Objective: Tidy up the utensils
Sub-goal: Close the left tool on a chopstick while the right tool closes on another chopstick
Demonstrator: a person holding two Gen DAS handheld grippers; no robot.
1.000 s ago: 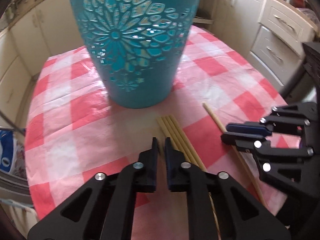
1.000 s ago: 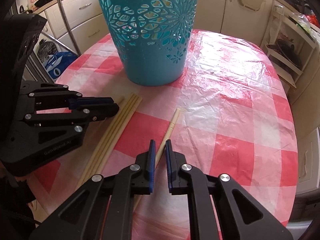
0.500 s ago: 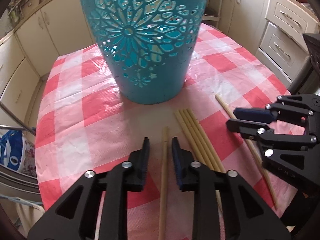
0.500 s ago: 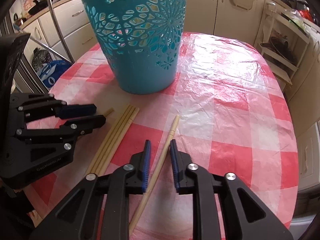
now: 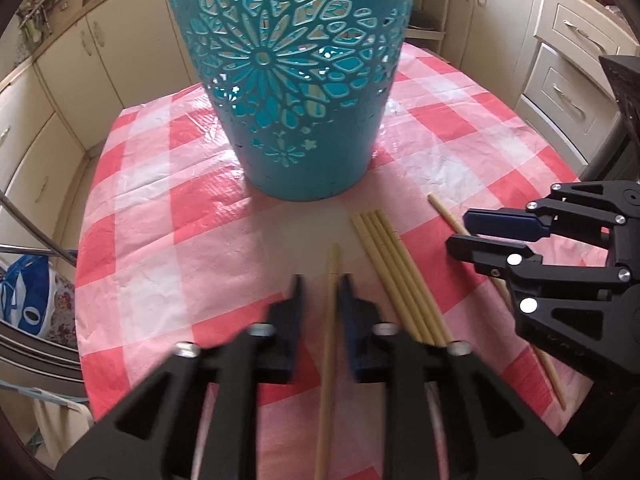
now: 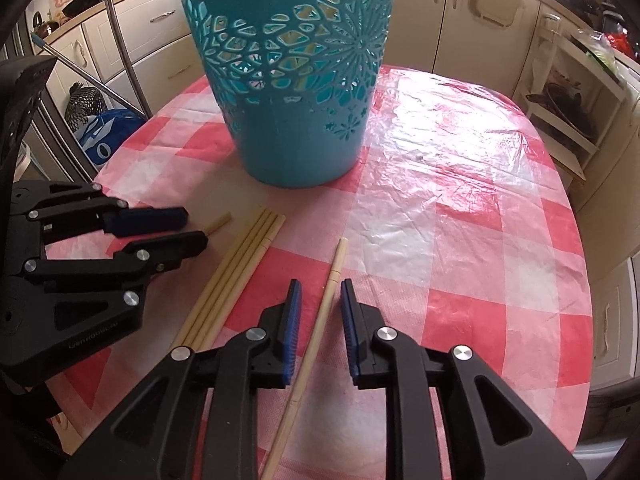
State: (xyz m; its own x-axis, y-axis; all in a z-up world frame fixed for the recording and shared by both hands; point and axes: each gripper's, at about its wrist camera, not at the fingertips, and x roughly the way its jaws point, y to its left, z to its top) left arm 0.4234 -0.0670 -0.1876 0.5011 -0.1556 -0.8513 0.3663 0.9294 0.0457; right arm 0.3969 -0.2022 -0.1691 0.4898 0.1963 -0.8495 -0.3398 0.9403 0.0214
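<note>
Picking up the chopsticks is the step in hand, one stick for each claw; none of them is lifted yet. The left gripper (image 5: 320, 284) points down at the cloth (image 6: 460, 240) with the left stick (image 5: 330, 320) lying between its jaws. These jaws have just been closing, and the fingers are blurred. A strip of cloth shows beside the stick, and in the right wrist view the two fingers also stand apart, so I read the pads as not yet pressing. The right gripper (image 6: 320, 288) straddles the right stick (image 6: 328, 296) in the same way. Its jaws have just been opening and are spread, with free space on both sides of the wood.

Between the two sticks lies a bundle (image 5: 396, 272) of four more, side by side and touching one another. All six point roughly toward the basket (image 5: 296, 100), which stands upright just beyond their tips.

In my judgement the task is near its beginning, since every stick I can see lies on the table. The next move calls for both claws to close fully on their sticks, low enough that the pads catch the thin wood and not only the cloth. After that comes a lift over the high rim of the basket. A thin stick pinched near one end may swing or slip, so the grip must be firm.
</note>
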